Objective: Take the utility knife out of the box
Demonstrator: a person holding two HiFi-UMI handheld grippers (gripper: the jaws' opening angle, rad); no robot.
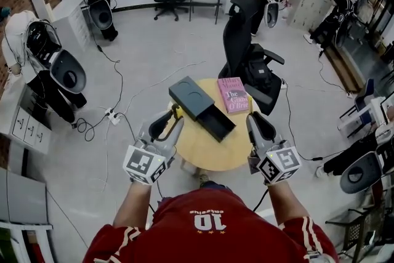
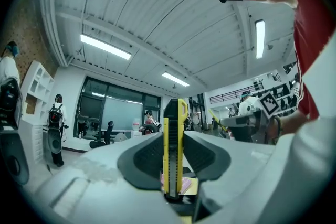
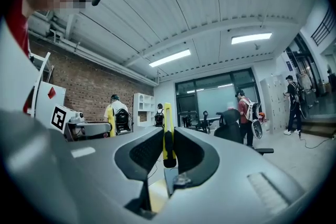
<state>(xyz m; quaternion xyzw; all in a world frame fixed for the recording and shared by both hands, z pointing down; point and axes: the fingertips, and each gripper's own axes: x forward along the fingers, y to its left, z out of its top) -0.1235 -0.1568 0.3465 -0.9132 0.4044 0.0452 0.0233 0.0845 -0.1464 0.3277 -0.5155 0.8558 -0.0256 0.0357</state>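
The left gripper (image 1: 167, 121) clamps the yellow utility knife (image 2: 174, 149) upright, clear of the dark box (image 1: 200, 106). The box lies, drawer slid out, beside a pink book (image 1: 232, 94) on a round wooden table (image 1: 215, 154). The right gripper (image 1: 257, 121) pinches a slim yellow-and-black tool (image 3: 167, 136). An office chair (image 1: 246, 52) stands on the grey floor (image 1: 154, 58).

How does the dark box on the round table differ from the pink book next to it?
The box is dark grey, while the book is pink with pale lettering on its cover. The box is open, its drawer slid out toward the person, while the book lies closed. With the drawer out, the box reaches further across the table than the book does. Both lie flat, side by side, on the round wooden table.
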